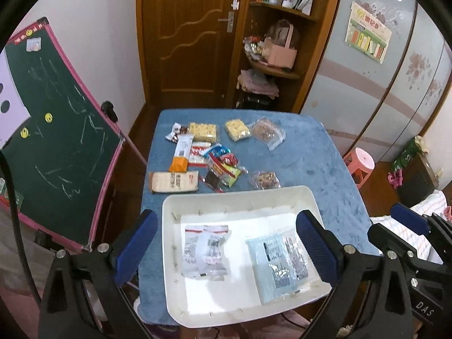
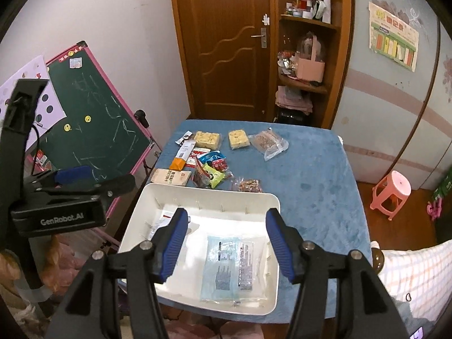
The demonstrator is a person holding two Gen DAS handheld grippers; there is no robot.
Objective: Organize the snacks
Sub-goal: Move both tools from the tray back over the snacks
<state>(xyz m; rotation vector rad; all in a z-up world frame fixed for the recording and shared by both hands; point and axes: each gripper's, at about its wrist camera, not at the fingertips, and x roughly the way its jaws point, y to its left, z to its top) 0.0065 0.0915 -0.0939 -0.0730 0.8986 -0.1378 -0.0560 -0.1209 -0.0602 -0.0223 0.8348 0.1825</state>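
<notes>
A white tray (image 1: pixel 306 195) sits at the near edge of a table under a blue cloth (image 1: pixel 316 152). Both grippers hang above it, pointing down and forward.

The left gripper (image 1: pixel 226 243) has its jaws spread wide, nothing between the pads; below the gap lie two clear packets (image 1: pixel 206 251) with red tops, side by side in the left half of the tray. The right gripper (image 2: pixel 227 243) has its jaws parted too, pinching nothing — a pale blue packet (image 2: pixel 221 265) lies flat in the tray's right half under the gap, with a clear printed packet (image 2: pixel 248 265) just beside it on the right. In the left wrist view the right gripper shows at the right edge; in the right wrist view the left gripper's body stands at the left.

The other snacks lie on the cloth beyond the tray. Just past its far left corner is a beige bar (image 1: pixel 173 181). Behind that an orange-and-white packet (image 1: pixel 180 152) lies lengthwise, next to a heap of red, blue and green wrappers (image 1: pixel 223 163). A small clear bag of nuts (image 1: pixel 264 180) sits near the tray's far rim. Farther back are two yellow puffed cakes (image 1: pixel 202 131) and (image 1: pixel 237 130), and to their right a clear bag of brown pieces (image 1: pixel 267 134).

A green chalkboard (image 1: pixel 62 141) with a pink frame leans at the left; a wooden door (image 1: pixel 195 31) and shelves (image 1: pixel 279 8) stand behind the table — a pink stool (image 1: pixel 363 165) to the right.
</notes>
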